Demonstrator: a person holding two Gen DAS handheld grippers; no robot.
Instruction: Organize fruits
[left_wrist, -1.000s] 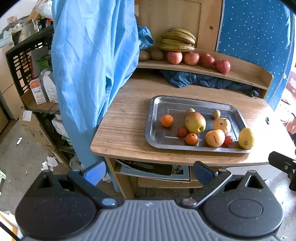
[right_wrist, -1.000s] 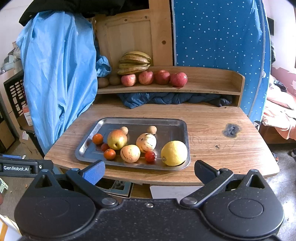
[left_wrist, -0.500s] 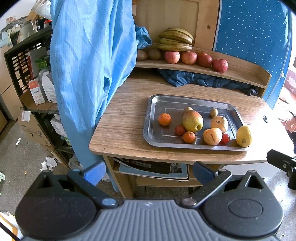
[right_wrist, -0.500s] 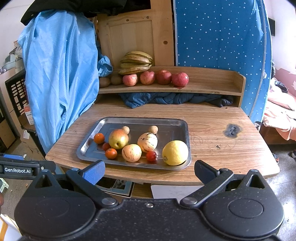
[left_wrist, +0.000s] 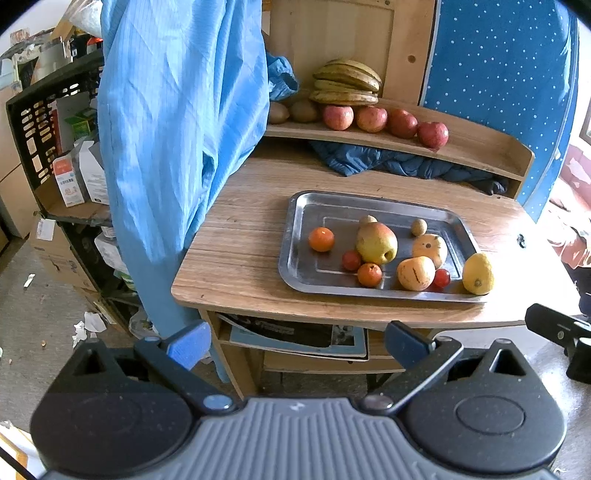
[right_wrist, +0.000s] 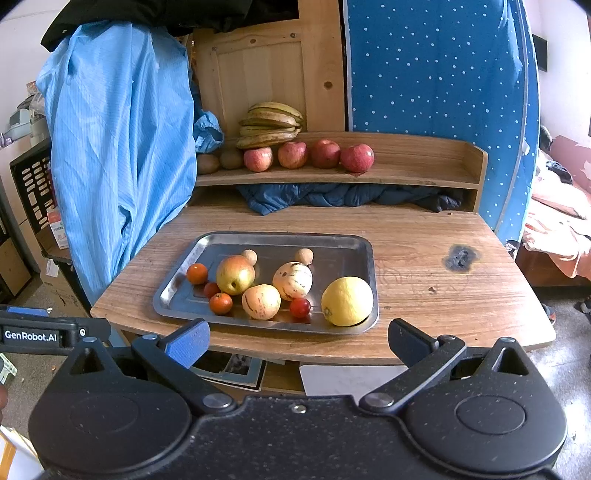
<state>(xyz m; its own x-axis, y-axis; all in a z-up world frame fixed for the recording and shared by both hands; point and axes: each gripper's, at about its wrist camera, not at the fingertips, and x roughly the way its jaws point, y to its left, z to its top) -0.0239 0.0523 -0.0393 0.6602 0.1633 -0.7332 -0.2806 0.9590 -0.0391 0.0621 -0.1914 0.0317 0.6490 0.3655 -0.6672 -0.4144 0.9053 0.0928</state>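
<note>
Tray (right_wrist: 354, 245) with ten fruits, four shelf apples (right_wrist: 325, 153), bananas (right_wrist: 271, 123)

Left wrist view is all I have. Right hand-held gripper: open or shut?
Observer: Open. The right hand-held gripper has its jaws spread wide, holding nothing.
Operator: Lemon looks perched on the tray rim. Is it?
Observer: No. The lemon sits inside the tray, in its near right corner.
Operator: Anything above the blue garment?
Observer: A black cloth is draped over the top of the blue garment.
</note>
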